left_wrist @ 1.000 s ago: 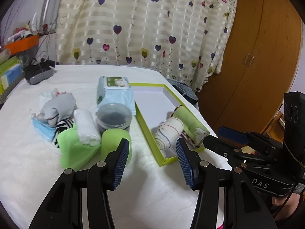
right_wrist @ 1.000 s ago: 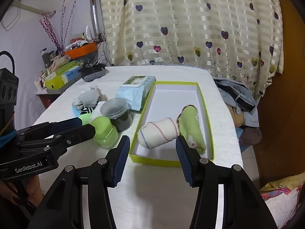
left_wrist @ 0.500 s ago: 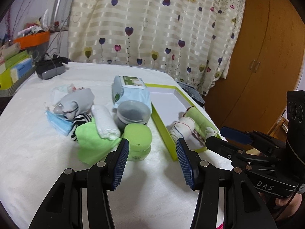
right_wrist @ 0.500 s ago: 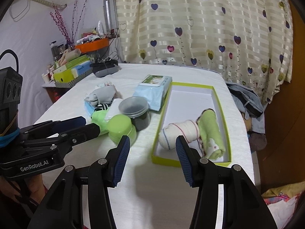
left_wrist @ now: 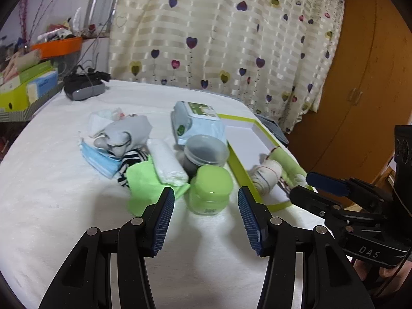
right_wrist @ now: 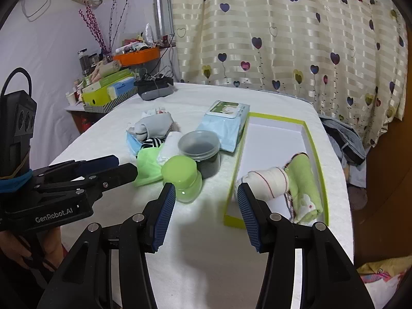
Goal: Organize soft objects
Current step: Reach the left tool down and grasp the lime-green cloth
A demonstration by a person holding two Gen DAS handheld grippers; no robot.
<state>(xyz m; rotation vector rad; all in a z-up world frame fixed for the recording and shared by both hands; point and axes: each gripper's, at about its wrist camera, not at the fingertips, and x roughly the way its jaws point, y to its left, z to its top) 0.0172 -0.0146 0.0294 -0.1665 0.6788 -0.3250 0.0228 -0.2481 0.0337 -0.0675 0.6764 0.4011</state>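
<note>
White cloth covers the tabletop (left_wrist: 51, 193), and the soft things lie heaped toward its middle: a grey sock (left_wrist: 128, 134) on a blue face mask (left_wrist: 100, 162), a black-and-white striped piece (left_wrist: 131, 158) peeping out beneath, a rolled white towel (left_wrist: 167, 162) lying across a bright green cloth (left_wrist: 146, 182). Just beside them stand a green-lidded jar (left_wrist: 209, 190) and, behind it, a dark jar with a clear lid (left_wrist: 204, 152), with a pack of wet wipes (left_wrist: 198, 123) further back. To the right sits a shallow lime-edged box (right_wrist: 312, 141), white inside, already holding two rolls at its near end: a white roll with thin stripes (right_wrist: 267, 182) touching a pale green roll (right_wrist: 305, 188). The left tongs (left_wrist: 204, 206) hang above the cloth with their blue pads apart and nothing between them, the green-lidded jar showing in the gap beyond their tips. The right tongs (right_wrist: 206, 203) are likewise spread and empty, poised near the box's near left corner. Each pair shows at the edge of the other's view, held by a person's hand (right_wrist: 15, 252). A heart-patterned curtain (right_wrist: 283, 38) hangs behind.
</note>
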